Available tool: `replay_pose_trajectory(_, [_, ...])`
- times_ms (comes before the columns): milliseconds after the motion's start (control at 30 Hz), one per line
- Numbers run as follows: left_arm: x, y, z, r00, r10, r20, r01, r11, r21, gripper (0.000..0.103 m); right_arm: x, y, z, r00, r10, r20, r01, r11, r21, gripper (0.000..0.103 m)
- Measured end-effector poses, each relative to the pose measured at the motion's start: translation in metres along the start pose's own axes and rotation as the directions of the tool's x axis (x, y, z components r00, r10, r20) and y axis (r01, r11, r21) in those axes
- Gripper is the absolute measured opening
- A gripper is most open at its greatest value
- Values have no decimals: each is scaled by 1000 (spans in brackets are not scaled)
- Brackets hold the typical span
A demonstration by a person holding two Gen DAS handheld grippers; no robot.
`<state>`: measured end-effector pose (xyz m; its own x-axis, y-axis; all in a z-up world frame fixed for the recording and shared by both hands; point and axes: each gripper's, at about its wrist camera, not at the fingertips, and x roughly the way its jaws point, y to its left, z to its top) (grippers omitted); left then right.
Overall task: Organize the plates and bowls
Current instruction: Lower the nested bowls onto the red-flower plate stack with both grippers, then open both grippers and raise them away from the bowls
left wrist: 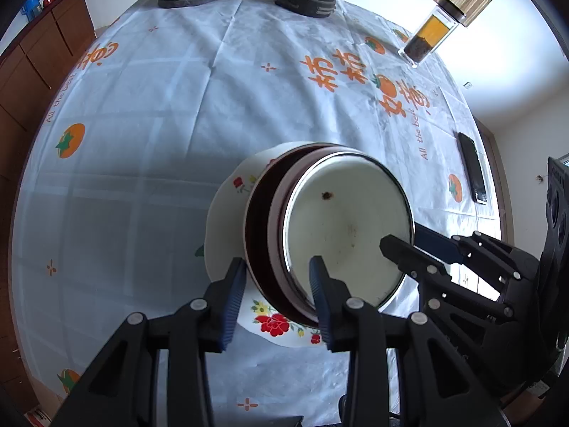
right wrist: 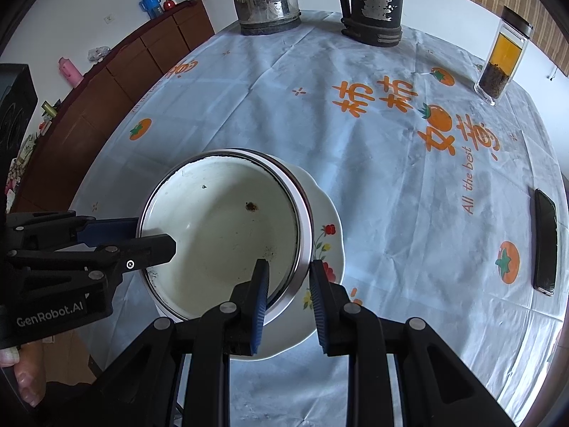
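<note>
the stack of dishes is sitting near the front of a table under a pale checked tablecloth [left wrist: 177, 114] printed with orange persimmons and orange lettering. a flowered plate [left wrist: 274, 323] is lying at the bottom, a dark maroon bowl [left wrist: 258, 220] is resting on it, and a white enamel bowl [left wrist: 348, 220] with a metal rim is nesting inside the maroon one, a small brown speck showing on its inner wall. the left gripper [left wrist: 279, 284] is reaching down over the near left side of the stack, its jaws straddling the walls of both nested bowls, one finger outside the maroon bowl and the other inside the white one; whether the pads are actually pressing is not something i can tell. the right gripper [right wrist: 290, 281] is straddling the rims on the opposite side, one blue pad inside the white bowl and the other outside over the plate, and it is closing on the rims there, though full contact is hard to confirm. a steel kettle [right wrist: 265, 0], a worn black flask [right wrist: 373, 3], a glass jar [right wrist: 503, 60] and a black phone [right wrist: 546, 242] are standing well apart from the stack.
</note>
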<state>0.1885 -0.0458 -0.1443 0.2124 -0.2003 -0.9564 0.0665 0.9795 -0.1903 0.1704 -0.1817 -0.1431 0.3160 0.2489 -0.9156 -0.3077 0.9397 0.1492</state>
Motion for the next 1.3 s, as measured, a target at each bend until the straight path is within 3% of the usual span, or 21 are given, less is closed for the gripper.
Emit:
replay_pose_trajectory(333, [0, 0, 0, 1000, 1, 2, -1, 1000, 1, 35, 0, 0, -1, 1000, -1, 3, 1, 1000, 0, 26])
replay_pose_trajectory(633, [-7, -2, -4, 1000, -16, 15, 16, 1000, 1, 39, -13, 4, -4, 999, 16, 50, -16, 1000, -4, 40])
replay_pose_trajectory(900, [-29, -11, -13, 995, 25, 94, -29, 999, 40, 39, -27, 3, -12, 996, -15, 89, 16, 1000, -9, 43])
replay_pose_trajectory(1100, [-61, -24, -20, 971, 57, 231, -80, 992, 95, 47, -64, 2, -25, 973, -57, 224, 62, 998, -13, 43])
replay_pose_trajectory(1167, [-73, -31, -24, 954, 65, 292, -101, 988, 113, 53, -78, 2, -32, 956, -73, 285, 79, 997, -10, 43])
replay_pose_trajectory(1233, [-85, -36, -28, 931, 79, 357, -131, 984, 123, 70, -94, 3, -40, 926, -99, 365, 109, 994, -7, 45])
replay_pose_trajectory(1300, [-95, -40, -32, 909, 87, 407, -152, 980, 129, 73, -109, 3, -47, 892, -119, 436, 134, 991, -4, 60])
